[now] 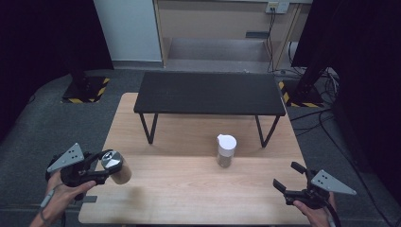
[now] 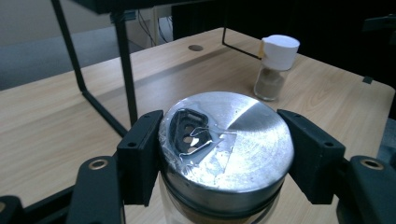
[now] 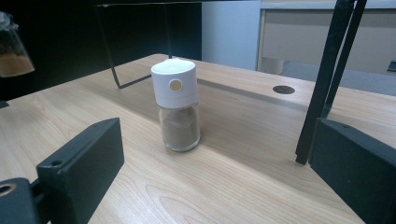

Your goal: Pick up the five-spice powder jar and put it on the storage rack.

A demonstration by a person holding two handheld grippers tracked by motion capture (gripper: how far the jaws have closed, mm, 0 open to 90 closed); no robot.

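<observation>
— Gripped in the left gripper (image 2: 224, 163), what is that?

— Clear glass jar with a round steel lid (image 2: 226, 140), held off the wooden desk (image 1: 189, 189) at its left edge; black fingers (image 2: 140, 156) clamp both sides just under the lid.

— And the right gripper (image 1: 289, 176)?

— Fingers wide, empty. The white-capped glass spice shaker (image 3: 176, 105) stands ahead, apart, near the black metal shelf (image 1: 208, 92).

— Step?

— Likely carrying the jar; next, probably a steady placement.

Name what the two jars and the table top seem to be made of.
Held jar: clear body, likely glass; shiny brushed-metal lid with glare. Standing jar: clear glass or plastic, matt white cap, probably plastic. Table top: pale wood grain, perhaps laminate.
</observation>
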